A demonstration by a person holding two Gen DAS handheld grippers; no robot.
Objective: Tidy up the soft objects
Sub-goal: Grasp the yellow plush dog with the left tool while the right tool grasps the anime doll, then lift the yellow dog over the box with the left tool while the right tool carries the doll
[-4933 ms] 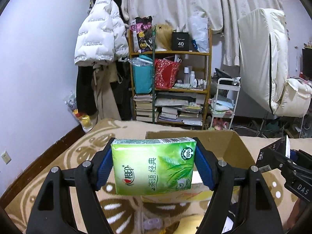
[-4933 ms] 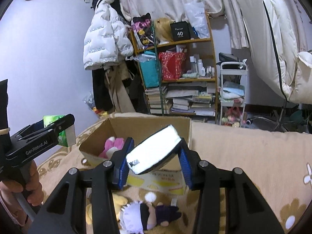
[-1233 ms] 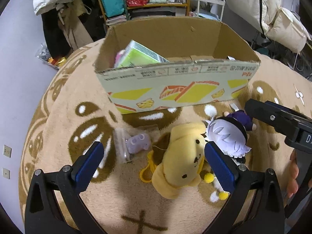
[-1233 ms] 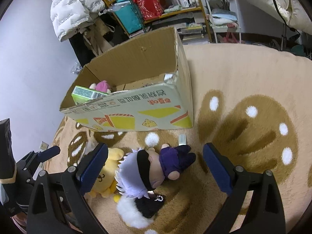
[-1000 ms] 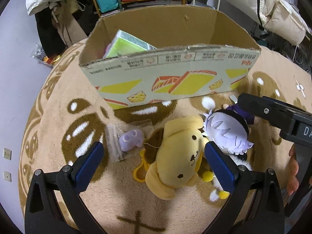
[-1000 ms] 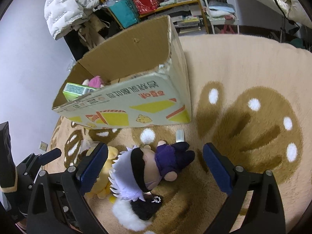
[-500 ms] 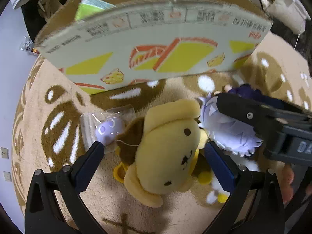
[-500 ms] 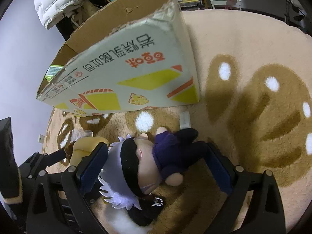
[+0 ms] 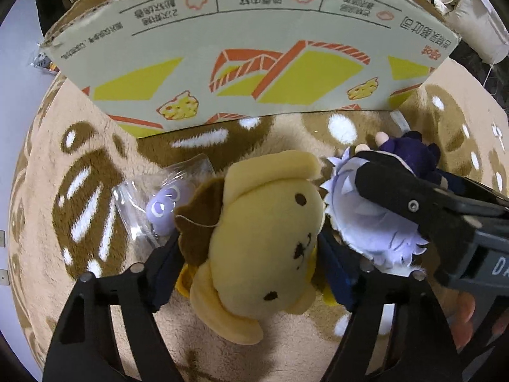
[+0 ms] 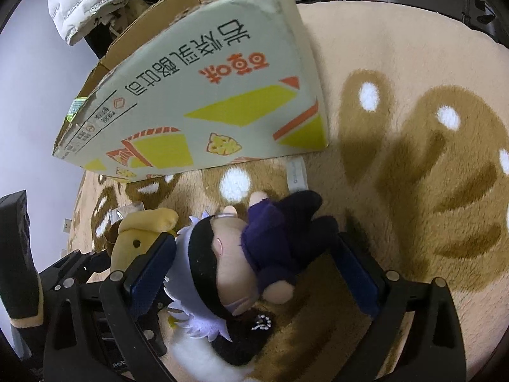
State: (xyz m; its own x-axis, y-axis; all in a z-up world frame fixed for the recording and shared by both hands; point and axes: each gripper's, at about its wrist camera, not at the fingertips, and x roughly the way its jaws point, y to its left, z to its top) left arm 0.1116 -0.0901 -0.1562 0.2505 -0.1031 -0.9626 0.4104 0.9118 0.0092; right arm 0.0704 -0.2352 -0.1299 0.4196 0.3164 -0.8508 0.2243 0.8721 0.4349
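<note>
Left wrist view: the left gripper (image 9: 251,264) is low over the rug (image 9: 79,146), its fingers spread wide on either side of the yellow dog plush (image 9: 264,238). The blue pads sit close against the plush's flanks, but whether they press it I cannot tell. The dog lies on its back, just in front of the carton (image 9: 254,63). To its left lies a clear bag (image 9: 152,203) holding a small purple toy, touching the dog's brown ear. To its right lies the doll (image 9: 375,222), white-haired and in dark clothes, with the right gripper's black finger across it.

Right wrist view: the right gripper (image 10: 254,277) has its fingers wide apart, one on each side of the doll (image 10: 241,261). The left pad is at the white hair; the right pad stands clear of the dark body. The doll lies on the rug (image 10: 413,127), near the carton's (image 10: 206,95) front corner. A green pack (image 10: 76,105) shows at the carton's far rim. The dog (image 10: 140,232) lies just left of the doll, with the left gripper (image 10: 79,267) around it.
</note>
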